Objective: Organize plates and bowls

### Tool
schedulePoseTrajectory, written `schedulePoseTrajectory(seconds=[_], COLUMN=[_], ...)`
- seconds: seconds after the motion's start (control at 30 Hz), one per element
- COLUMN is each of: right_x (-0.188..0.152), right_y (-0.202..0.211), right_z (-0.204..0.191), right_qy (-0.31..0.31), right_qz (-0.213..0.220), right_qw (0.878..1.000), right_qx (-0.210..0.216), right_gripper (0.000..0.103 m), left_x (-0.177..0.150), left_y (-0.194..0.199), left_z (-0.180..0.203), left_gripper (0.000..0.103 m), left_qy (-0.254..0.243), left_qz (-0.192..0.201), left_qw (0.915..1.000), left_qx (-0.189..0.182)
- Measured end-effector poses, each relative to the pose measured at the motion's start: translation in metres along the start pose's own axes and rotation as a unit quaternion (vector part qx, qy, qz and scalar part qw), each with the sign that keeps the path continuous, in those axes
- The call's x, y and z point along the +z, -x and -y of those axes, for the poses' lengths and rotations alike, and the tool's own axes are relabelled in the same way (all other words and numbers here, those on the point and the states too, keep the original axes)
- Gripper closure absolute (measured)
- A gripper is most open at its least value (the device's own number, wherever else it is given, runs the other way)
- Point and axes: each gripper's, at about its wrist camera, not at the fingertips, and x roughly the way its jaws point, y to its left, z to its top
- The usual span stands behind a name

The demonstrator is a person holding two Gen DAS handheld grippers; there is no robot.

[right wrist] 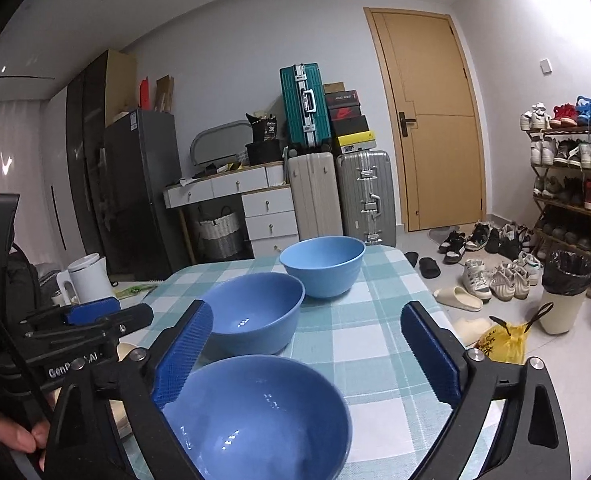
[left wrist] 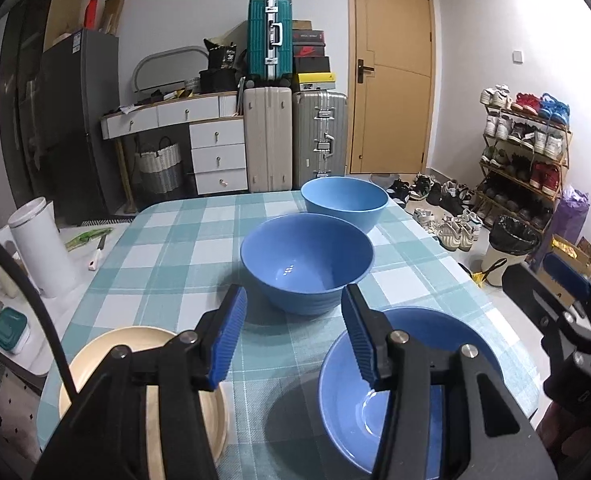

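So, left wrist view first. Left gripper [left wrist: 293, 332] hovers above the table [left wrist: 167, 248], fingers pointing toward 12 o'clock, jaws spread apart with nothing between them. Through the gap sits the middle bowl [left wrist: 306, 258], dark blue, upright, interior bare apart from a light reflection. At 12 o'clock beyond it, just behind, stands the far bowl [left wrist: 344, 202], lighter blue, upright; its inside is mostly hidden by the near wall. At 5 o'clock, under the right finger [left wrist: 360, 336], lies the near bowl [left wrist: 375, 396], blue, open side up, nothing visible in it. At 7 o'clock a cream plate [left wrist: 95, 360] rests flat on the checked cloth, partly covered by the gripper body; its visible surface is bare. Right gripper [left wrist: 567, 280] shows at 3 o'clock, off the table edge; finger spacing unclear from this view.

Right wrist view. Right gripper [right wrist: 305, 354] is held low over the table [right wrist: 375, 320], fingers toward 12 o'clock, jaws wide apart, clamping nothing. Near bowl [right wrist: 255, 412] sits directly below and between the fingers, nothing in it; contact with the left pad [right wrist: 183, 356] cannot be judged. Middle bowl [right wrist: 255, 312] at 11 o'clock, far bowl [right wrist: 322, 266] at 12 o'clock, both upright. Left gripper [right wrist: 91, 312] enters at 9 o'clock.
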Motion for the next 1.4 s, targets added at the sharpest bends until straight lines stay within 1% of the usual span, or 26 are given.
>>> schedulePoseTrajectory(seconds=[0.13,0.4,0.47,0.5,0.53,0.6,0.63,0.67,0.73,0.8,0.9,1.13,1.33,1.4], right_x=[-0.002,-0.006,-0.007,-0.008,-0.009,-0.008,-0.008,-0.008,-0.006,-0.006,-0.005,-0.005,-0.006,-0.007], right_y=[0.001,0.000,-0.002,-0.003,-0.004,-0.005,-0.005,-0.005,-0.006,-0.006,-0.006,-0.006,-0.006,-0.009], right_z=[-0.005,-0.017,-0.018,-0.019,-0.019,-0.018,-0.017,-0.015,-0.011,-0.008,-0.004,0.000,0.000,0.000], right_qy=[0.013,0.048,0.052,0.053,0.054,0.049,0.046,0.043,0.035,0.029,0.017,0.002,0.000,-0.005], right_qz=[-0.009,-0.011,-0.015,-0.019,-0.022,-0.023,-0.022,-0.021,-0.020,-0.019,-0.021,-0.025,-0.025,-0.030], right_qw=[1.000,0.999,0.998,0.998,0.998,0.998,0.998,0.999,0.999,0.999,0.999,0.999,0.999,0.999], right_qx=[0.008,0.016,0.020,0.021,0.021,0.022,0.021,0.021,0.020,0.020,0.022,0.028,0.028,0.036], right_gripper=[0.002,0.002,0.002,0.002,0.002,0.002,0.002,0.002,0.002,0.002,0.001,0.001,0.001,0.001], left_x=[-0.002,-0.004,-0.004,-0.004,-0.004,-0.004,-0.003,-0.002,-0.001,-0.001,-0.001,-0.002,-0.001,-0.001], left_y=[0.000,0.000,0.000,0.000,0.001,0.005,0.008,0.013,0.016,0.017,0.015,0.019,0.019,0.017], left_z=[0.007,0.010,0.011,0.011,0.011,0.010,0.009,0.008,0.007,0.007,0.009,0.008,0.008,0.007], left_gripper=[0.053,0.052,0.050,0.045,0.031,0.014,0.010,0.009,0.003,0.001,0.000,0.000,0.000,0.000], left_qy=[-0.016,-0.016,-0.016,-0.016,-0.016,-0.012,-0.011,-0.009,-0.012,-0.017,-0.025,-0.026,-0.026,-0.025], left_qz=[0.002,0.001,0.004,0.005,0.008,0.023,0.037,0.054,0.065,0.074,0.075,0.083,0.077,0.075], left_qw=[0.9998,0.9997,0.9997,0.9996,0.9995,0.9989,0.9983,0.9976,0.9966,0.9951,0.9939,0.9936,0.9940,0.9940], left_qx=[0.009,0.016,0.018,0.021,0.025,0.039,0.044,0.044,0.049,0.062,0.076,0.072,0.074,0.075])
